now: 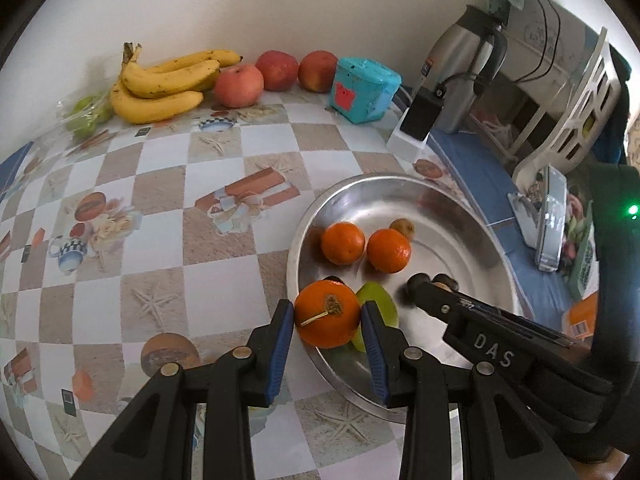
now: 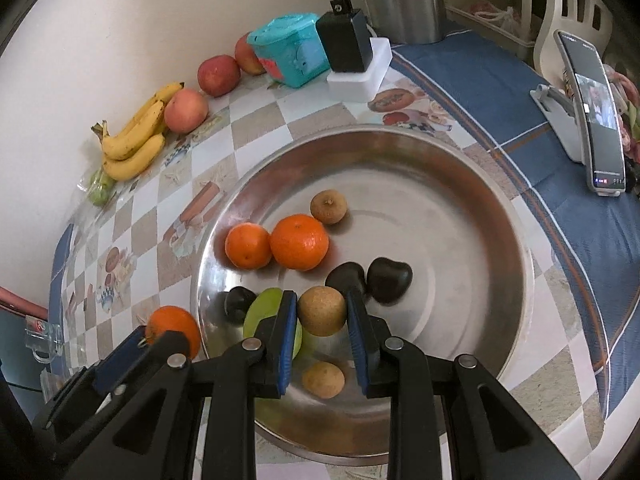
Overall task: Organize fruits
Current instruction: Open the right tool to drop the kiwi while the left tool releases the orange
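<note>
Left gripper (image 1: 328, 324): clamped on an orange (image 1: 327, 314), at the near rim of the steel bowl (image 1: 460, 208).
Right gripper (image 2: 322, 314): clamped on a small brown fruit (image 2: 322, 311), over the bowl's floor.
In bowl: two oranges (image 2: 276, 244), green fruit (image 2: 266, 308), dark fruits (image 2: 389, 280).

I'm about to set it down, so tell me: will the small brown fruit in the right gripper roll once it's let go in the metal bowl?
Probably yes. The small brown fruit looks nearly round, and the metal bowl is smooth and slopes inward, so it may roll toward the middle. It looks firm-skinned, since the fingers leave no visible dent. A similar fruit already rests in the bowl.
</note>
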`<state>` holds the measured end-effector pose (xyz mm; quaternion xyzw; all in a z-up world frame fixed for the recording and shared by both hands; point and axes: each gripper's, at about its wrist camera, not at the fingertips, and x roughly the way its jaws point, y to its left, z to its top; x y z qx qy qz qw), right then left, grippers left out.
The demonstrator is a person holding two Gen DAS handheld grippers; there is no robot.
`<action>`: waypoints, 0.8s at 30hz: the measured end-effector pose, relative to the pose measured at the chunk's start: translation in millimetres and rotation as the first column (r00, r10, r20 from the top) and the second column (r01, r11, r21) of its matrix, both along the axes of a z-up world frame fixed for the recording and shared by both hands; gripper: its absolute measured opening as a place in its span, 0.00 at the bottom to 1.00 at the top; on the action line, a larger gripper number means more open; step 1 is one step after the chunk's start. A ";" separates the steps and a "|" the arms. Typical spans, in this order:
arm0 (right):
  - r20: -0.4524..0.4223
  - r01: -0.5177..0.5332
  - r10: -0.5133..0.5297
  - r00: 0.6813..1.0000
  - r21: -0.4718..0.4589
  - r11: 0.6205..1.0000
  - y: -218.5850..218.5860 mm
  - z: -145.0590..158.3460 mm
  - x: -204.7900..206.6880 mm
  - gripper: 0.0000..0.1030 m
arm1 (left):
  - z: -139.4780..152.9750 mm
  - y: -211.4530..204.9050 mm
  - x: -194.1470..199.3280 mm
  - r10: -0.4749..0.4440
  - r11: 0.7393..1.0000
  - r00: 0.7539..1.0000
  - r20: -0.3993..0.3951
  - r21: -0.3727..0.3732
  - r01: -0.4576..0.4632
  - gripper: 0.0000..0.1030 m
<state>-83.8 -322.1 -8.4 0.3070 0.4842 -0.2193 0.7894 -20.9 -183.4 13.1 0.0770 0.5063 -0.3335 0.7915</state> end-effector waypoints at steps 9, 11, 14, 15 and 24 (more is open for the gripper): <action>-0.013 0.023 -0.023 1.000 0.021 1.000 -4.3 -4.8 -3.0 0.26 | -9.1 -5.5 -2.2 -0.018 1.000 1.000 -0.016 0.024 0.019 0.36; -0.013 0.024 -0.024 1.000 0.022 0.999 -4.5 -4.9 -2.9 0.26 | -8.8 -6.5 -3.5 -0.026 0.999 1.000 -0.015 0.023 0.026 0.36; -0.014 0.024 -0.024 1.000 0.022 0.999 -4.8 -4.9 -3.0 0.26 | -7.8 -8.0 -5.9 -0.035 0.999 0.999 -0.009 0.025 0.036 0.37; -0.013 0.024 -0.024 1.000 0.021 0.999 -4.8 -4.8 -3.0 0.26 | -7.9 -8.3 -6.0 -0.037 0.999 0.999 -0.010 0.025 0.037 0.37; 0.004 0.037 -0.037 0.999 0.014 0.999 -5.4 -1.3 -4.2 0.36 | -2.5 -6.2 -5.8 -0.032 0.999 0.999 -0.002 0.010 0.032 0.56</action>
